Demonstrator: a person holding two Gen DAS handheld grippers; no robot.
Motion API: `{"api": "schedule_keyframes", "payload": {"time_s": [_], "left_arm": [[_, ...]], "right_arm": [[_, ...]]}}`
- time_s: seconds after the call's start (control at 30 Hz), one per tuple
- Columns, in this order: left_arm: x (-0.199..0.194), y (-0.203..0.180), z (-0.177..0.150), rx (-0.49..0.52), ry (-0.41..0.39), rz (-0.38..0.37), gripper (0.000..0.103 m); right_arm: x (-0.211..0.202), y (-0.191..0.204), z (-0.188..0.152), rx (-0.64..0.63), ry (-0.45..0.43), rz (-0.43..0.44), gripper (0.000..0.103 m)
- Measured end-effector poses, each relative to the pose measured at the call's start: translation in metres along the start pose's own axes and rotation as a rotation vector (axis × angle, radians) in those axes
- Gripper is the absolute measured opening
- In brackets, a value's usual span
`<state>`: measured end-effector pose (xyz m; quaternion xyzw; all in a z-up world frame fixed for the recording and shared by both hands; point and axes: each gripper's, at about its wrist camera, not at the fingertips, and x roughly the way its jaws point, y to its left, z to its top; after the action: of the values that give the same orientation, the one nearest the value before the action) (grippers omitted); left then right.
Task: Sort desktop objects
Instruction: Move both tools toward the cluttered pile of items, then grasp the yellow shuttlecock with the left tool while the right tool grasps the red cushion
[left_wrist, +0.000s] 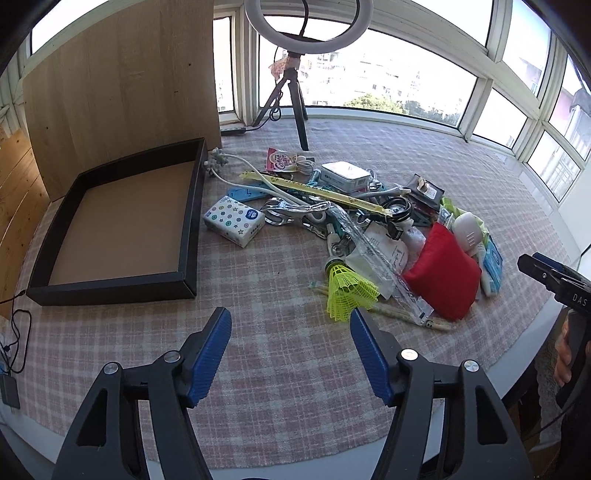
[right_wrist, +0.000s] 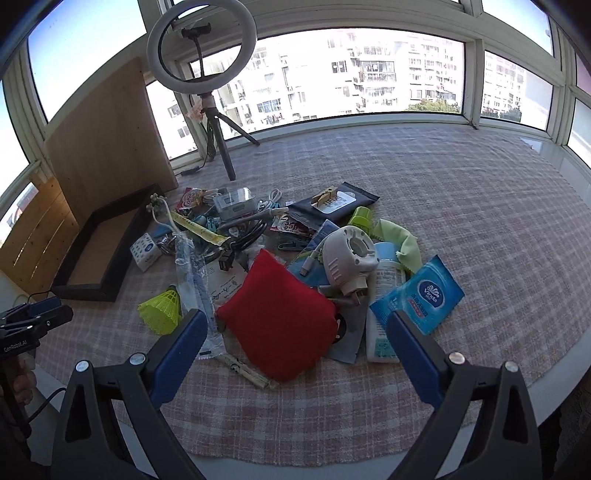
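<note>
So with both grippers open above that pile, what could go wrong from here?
1. The red pouch lies on the papers and the clear sleeve; lifting it could drag them.
2. The yellow shuttlecock looks light; a closing right hand-held gripper might knock it away.
3. The black tray sits left of the pile, so carried items may snag its rim.

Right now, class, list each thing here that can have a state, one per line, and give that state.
Black tray: empty, nothing sorted into it yet.
Left gripper: open, holding nothing.
Right gripper: open, holding nothing.
Ring light: upright on its tripod, phone clamp empty.
Clothespin: clipped on a dark wipes pack.
Yellow shuttlecock: lying on its side.
</note>
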<state>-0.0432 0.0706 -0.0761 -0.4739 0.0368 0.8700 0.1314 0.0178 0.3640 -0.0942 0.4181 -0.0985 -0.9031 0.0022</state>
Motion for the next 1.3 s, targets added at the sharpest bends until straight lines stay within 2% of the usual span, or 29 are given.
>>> {"api": "schedule_keyframes", "payload": {"time_s": [0.1,0.3,0.4,0.47,0.63,0.73,0.77,0.83,0.87,0.9,0.93,1.0,1.07,1.13,1.3], "left_arm": [[0.014,-0.007,0.005,0.044,0.019,0.007,0.064],[0.042,-0.02,0.009,0.097,0.078,-0.051,0.063],[0.059,-0.026,0.008,0.113,0.119,-0.072,0.057],[0.07,-0.028,0.009,0.123,0.146,-0.095,0.056],[0.094,-0.032,0.012,0.133,0.183,-0.092,0.056],[0.111,-0.032,0.013,0.124,0.214,-0.095,0.054],[0.116,-0.032,0.013,0.122,0.225,-0.085,0.05],[0.124,-0.033,0.013,0.118,0.239,-0.061,0.042],[0.127,-0.034,0.013,0.118,0.241,-0.056,0.038],[0.128,-0.036,0.013,0.12,0.241,-0.051,0.036],[0.129,-0.038,0.013,0.124,0.24,-0.045,0.035],[0.128,-0.043,0.013,0.133,0.235,-0.036,0.02],[0.127,-0.045,0.013,0.132,0.225,-0.024,0.011],[0.124,-0.045,0.012,0.12,0.22,-0.017,0.002],[0.111,-0.038,0.014,0.1,0.169,0.018,0.001]], "right_arm": [[0.012,0.003,0.008,-0.07,0.03,0.064,0.089],[0.054,0.01,0.028,-0.263,0.12,0.119,0.089],[0.082,0.009,0.037,-0.308,0.175,0.169,0.086],[0.1,0.007,0.043,-0.33,0.21,0.2,0.084],[0.13,0.014,0.049,-0.408,0.27,0.265,0.084],[0.146,0.024,0.044,-0.467,0.31,0.269,0.084],[0.148,0.028,0.041,-0.497,0.311,0.26,0.084],[0.151,0.036,0.037,-0.545,0.309,0.253,0.076],[0.151,0.038,0.036,-0.557,0.313,0.262,0.062],[0.152,0.04,0.036,-0.565,0.318,0.265,0.055],[0.151,0.042,0.036,-0.573,0.31,0.263,0.053],[0.147,0.04,0.039,-0.573,0.289,0.268,0.031],[0.145,0.036,0.043,-0.534,0.282,0.292,0.021],[0.143,0.033,0.046,-0.504,0.282,0.313,0.017],[0.136,0.031,0.048,-0.455,0.243,0.307,0.007]]}}
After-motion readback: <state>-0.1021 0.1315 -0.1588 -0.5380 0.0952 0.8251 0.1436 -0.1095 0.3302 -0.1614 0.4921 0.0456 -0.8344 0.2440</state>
